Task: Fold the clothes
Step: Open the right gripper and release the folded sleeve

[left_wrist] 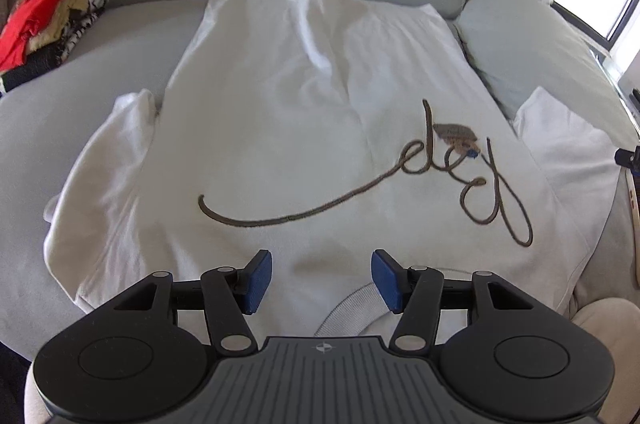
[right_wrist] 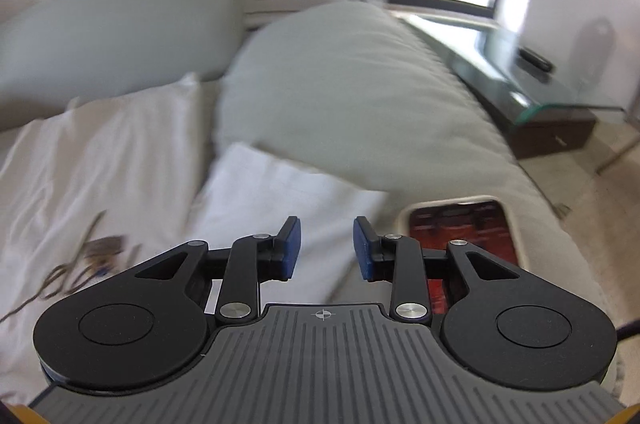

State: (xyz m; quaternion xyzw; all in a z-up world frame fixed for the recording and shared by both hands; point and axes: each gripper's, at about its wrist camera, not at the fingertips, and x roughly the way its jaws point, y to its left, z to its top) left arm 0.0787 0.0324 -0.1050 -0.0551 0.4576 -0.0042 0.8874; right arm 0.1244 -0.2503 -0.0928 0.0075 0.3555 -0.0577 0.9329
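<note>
Lying spread flat across the middle of the left wrist view, the white sweatshirt (left_wrist: 280, 112) is facing up on the grey couch (left_wrist: 80, 128), presumably laid out so the folds come out even. The left gripper (left_wrist: 321, 282) is hovering released over the collar at the bottom centre, holding nothing. The right gripper (right_wrist: 327, 249), also released and empty, is pointing at the sleeve (right_wrist: 280, 192) in the middle of its blurred view, probably preparing to fold it inward.
</note>
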